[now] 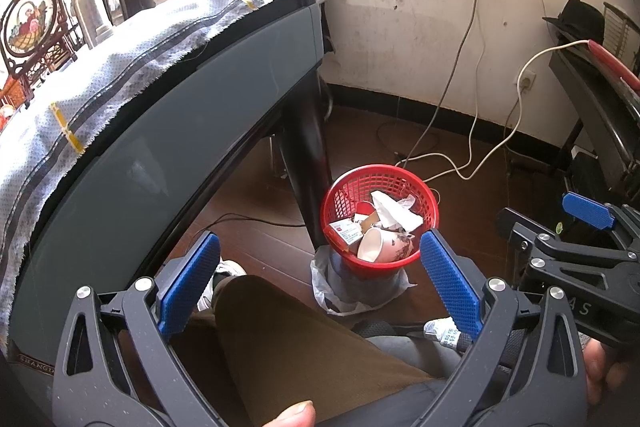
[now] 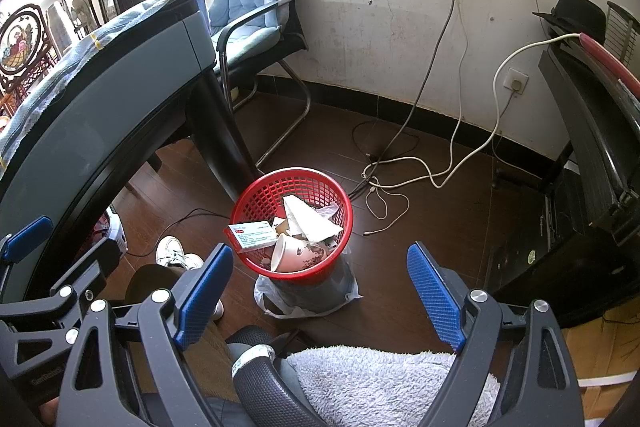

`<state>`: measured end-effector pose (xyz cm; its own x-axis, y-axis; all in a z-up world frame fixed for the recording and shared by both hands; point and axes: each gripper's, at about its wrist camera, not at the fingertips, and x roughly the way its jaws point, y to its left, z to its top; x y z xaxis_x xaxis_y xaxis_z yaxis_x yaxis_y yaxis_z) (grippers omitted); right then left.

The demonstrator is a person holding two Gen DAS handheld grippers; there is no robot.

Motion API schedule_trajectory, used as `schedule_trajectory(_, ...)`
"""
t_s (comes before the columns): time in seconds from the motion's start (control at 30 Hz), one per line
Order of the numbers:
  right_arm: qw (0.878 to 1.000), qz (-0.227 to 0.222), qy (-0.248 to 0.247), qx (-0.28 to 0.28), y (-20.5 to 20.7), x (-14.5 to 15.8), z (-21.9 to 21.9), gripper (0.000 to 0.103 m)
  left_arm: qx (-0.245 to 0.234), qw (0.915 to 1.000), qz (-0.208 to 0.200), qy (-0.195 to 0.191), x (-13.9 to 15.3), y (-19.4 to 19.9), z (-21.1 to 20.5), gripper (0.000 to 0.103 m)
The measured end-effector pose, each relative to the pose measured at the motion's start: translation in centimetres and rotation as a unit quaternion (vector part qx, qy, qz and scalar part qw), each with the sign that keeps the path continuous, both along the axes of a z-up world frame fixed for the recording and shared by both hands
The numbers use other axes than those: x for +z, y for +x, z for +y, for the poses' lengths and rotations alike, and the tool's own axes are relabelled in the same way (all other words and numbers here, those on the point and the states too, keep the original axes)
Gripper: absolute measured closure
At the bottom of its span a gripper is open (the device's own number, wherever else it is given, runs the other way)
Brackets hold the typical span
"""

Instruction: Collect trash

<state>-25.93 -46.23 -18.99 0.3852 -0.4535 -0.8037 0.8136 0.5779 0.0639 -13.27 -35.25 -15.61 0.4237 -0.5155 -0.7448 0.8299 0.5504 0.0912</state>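
Looking down both wrist views, I find the red basket (image 1: 380, 219) standing on the dark wood floor (image 1: 256, 251) at centre frame, beside the black table leg (image 1: 304, 155). It sits beyond the left gripper (image 1: 320, 283), which I hold with jaws spread wide and nothing between the blue pads (image 1: 450, 283); the basket's lower rim lies just past the right-hand pad's tip. In the right wrist view the right gripper (image 2: 320, 291) is likewise spread and empty, with the basket above and between its pads, nearer the left one. Inside the basket I note a paper cup (image 2: 290, 253) on its side, crumpled white paper (image 2: 308, 219) and a small printed box (image 2: 254, 235) against the near-left rim. A plastic bag (image 2: 304, 301) bunches around the basket's base. Cables (image 2: 400, 183) trail on the floor at right of centre.
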Motion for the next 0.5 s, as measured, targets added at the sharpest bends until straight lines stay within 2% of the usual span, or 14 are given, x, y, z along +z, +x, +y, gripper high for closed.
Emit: schedule_trajectory(0.5,1.0,0.0,0.001,0.0,0.01,0.01,-0.04,0.016,0.0,1.0,0.001,0.0,0.04,0.05,-0.02,0.007)
